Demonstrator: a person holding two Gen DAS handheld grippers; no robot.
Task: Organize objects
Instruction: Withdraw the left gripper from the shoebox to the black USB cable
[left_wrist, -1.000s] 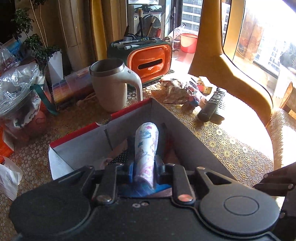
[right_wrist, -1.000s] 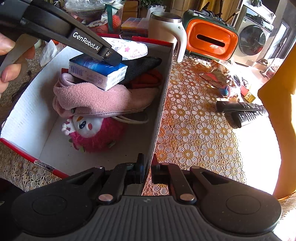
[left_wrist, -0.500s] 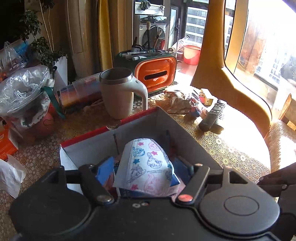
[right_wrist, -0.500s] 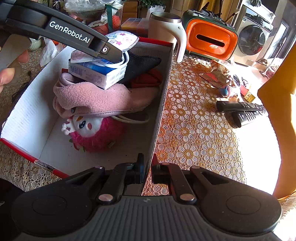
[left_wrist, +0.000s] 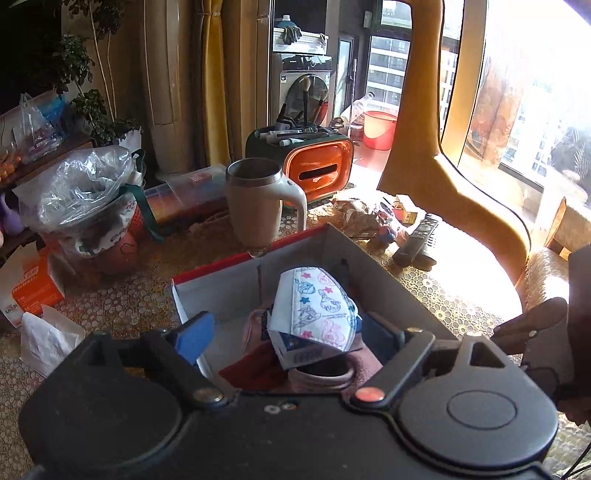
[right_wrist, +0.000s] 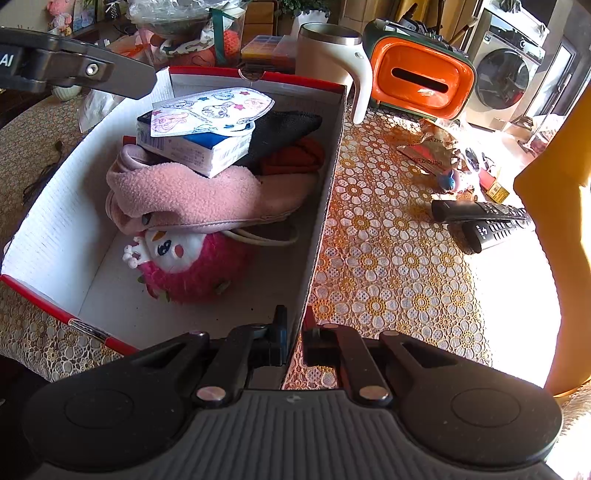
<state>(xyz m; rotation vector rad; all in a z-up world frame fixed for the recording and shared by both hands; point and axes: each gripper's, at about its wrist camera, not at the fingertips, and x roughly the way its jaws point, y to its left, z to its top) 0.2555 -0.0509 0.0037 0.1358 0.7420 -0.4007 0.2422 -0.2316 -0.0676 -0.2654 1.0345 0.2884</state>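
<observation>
A red-rimmed cardboard box (right_wrist: 325, 192) holds a pink fleece item (right_wrist: 192, 195), a pink plush toy (right_wrist: 192, 266), dark and red cloths, and a blue-white carton (right_wrist: 199, 151). A cartoon-print face mask (right_wrist: 210, 110) lies loose on the carton; it also shows in the left wrist view (left_wrist: 317, 306). My left gripper (left_wrist: 286, 332) is open and empty, above and behind the mask. My right gripper (right_wrist: 293, 336) is shut on the box's near right wall.
On the lace tablecloth to the right of the box lie two black remotes (right_wrist: 484, 221), snack wrappers (right_wrist: 428, 151) and a small blue toy (right_wrist: 448, 181). A beige mug (right_wrist: 332, 51) and an orange organizer (right_wrist: 421, 77) stand behind the box. Bags and a tissue pack (left_wrist: 33, 288) sit left.
My left gripper opened, let go of the face mask onto the carton, and drew back and up. My right gripper kept its hold on the box wall.
</observation>
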